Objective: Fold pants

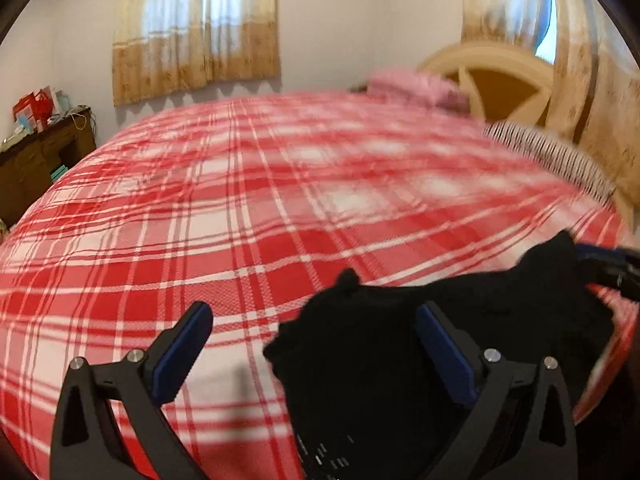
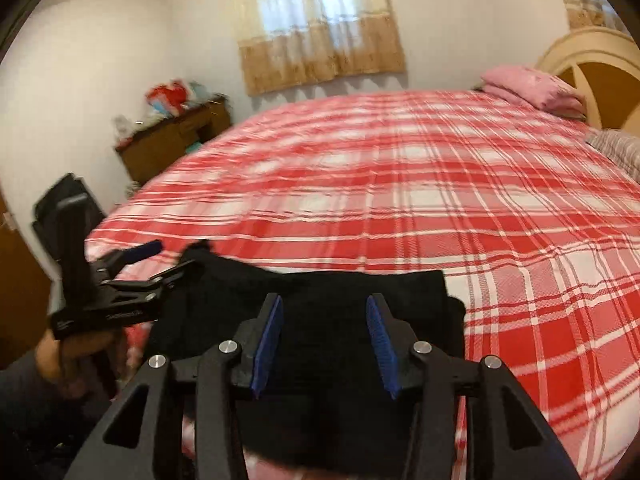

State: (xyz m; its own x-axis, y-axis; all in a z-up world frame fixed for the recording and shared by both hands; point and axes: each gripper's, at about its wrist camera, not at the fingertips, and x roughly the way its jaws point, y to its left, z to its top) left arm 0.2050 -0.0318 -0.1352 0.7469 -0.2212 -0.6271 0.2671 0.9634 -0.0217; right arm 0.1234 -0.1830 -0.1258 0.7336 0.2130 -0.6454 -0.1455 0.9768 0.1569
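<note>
The black pants lie folded into a wide bundle at the near edge of the bed's red-and-white plaid cover. My right gripper hovers over the bundle's middle, its blue pads apart and gripping nothing. My left gripper shows at the bundle's left end, held by a person's hand. In the left wrist view my left gripper stands wide open, with the pants under its right finger and the plaid cover under its left. The right gripper peeks in at the far right edge.
A pink pillow and a striped pillow lie by the cream headboard at the far right. A brown wooden desk with clutter stands by the left wall. A curtained window is behind the bed.
</note>
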